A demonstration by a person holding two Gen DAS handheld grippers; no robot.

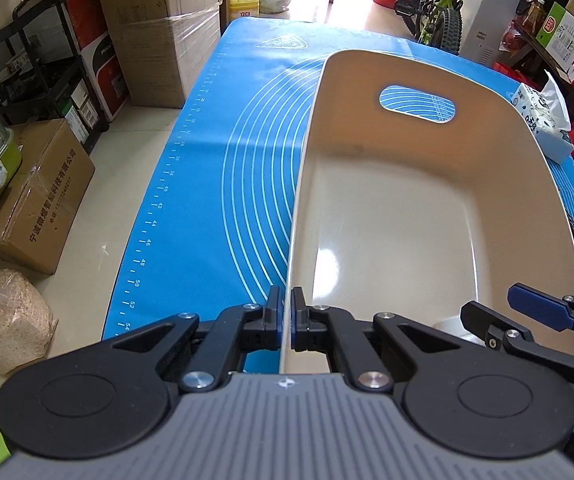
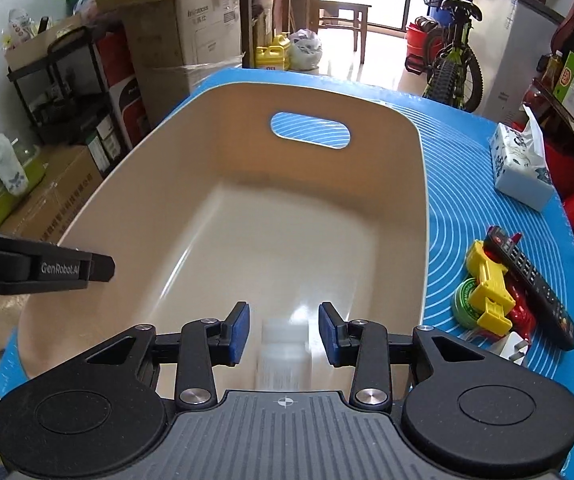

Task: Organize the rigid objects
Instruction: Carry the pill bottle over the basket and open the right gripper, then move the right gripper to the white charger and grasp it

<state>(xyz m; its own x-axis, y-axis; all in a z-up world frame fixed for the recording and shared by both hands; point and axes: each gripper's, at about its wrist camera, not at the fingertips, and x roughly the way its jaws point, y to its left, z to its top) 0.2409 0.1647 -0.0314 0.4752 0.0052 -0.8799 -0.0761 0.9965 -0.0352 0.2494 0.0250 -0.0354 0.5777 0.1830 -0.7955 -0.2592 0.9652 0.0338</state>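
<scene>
A large beige plastic bin point(image 1: 427, 200) with a handle slot stands on the blue mat point(image 1: 215, 184). My left gripper point(image 1: 287, 312) is shut on the bin's left rim. My right gripper point(image 2: 284, 332) is open above the near end of the bin point(image 2: 247, 168); a blurred white box-like object point(image 2: 285, 356) sits just below it inside the bin. On the mat to the right of the bin lie a black remote point(image 2: 531, 276), a yellow plastic toy point(image 2: 487, 284), a green round tin point(image 2: 465, 300), a red item and a white plug point(image 2: 511, 346).
A tissue pack point(image 2: 521, 164) stands at the mat's far right. Cardboard boxes point(image 1: 159, 28) and a black rack point(image 1: 43, 52) line the left side on the floor. A bicycle point(image 2: 453, 56) stands beyond the table.
</scene>
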